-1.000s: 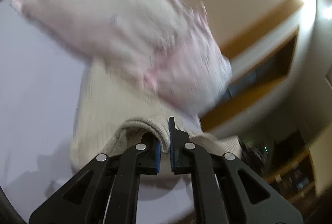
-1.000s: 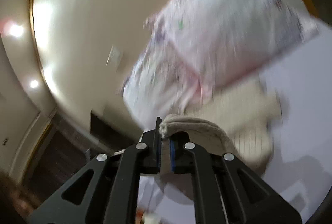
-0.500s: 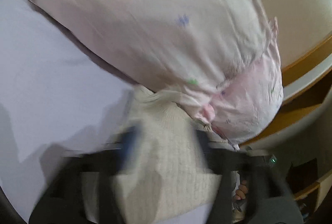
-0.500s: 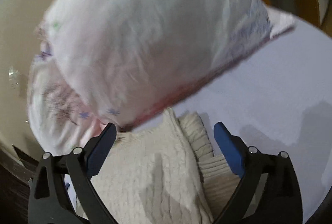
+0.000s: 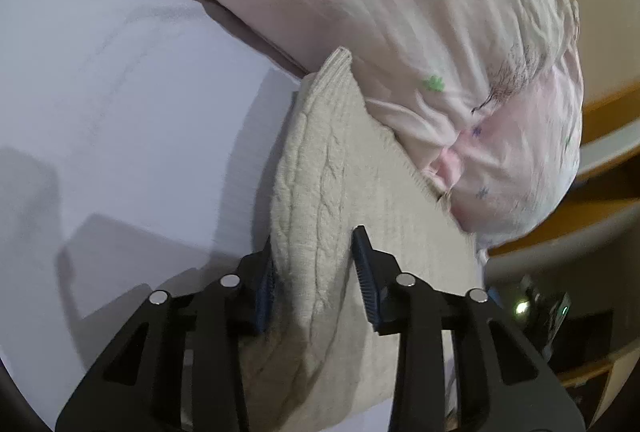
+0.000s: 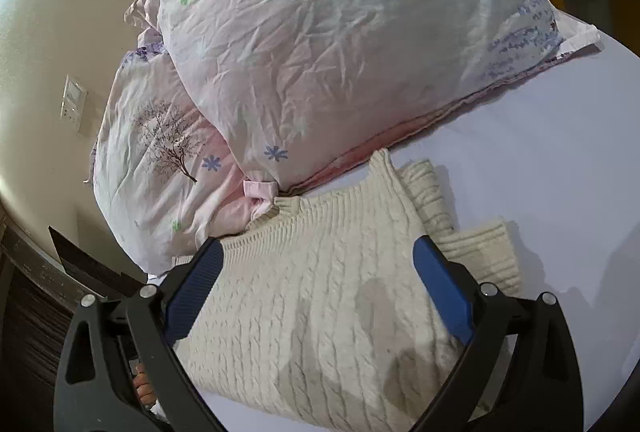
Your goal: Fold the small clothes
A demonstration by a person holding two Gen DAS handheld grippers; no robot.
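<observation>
1. The cream cable-knit sweater (image 6: 320, 296) lay flat on the bed sheet (image 6: 540, 160), its far edge touching the floral pillows (image 6: 320, 44).
2. The right gripper (image 6: 316, 284) hung over the sweater, fingers spread wide, holding nothing.
3. The left gripper (image 5: 316, 272) straddled a raised fold of knit, fingers parted, not pinching.

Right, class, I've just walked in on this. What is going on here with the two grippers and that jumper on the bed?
A person with a gripper in each hand is folding a cream cable-knit jumper that lies on a pale sheet, its top edge against two floral pillows. Both grippers are open. The right gripper hovers wide over the jumper. The left gripper straddles a raised fold along one edge without pinching it.
</observation>
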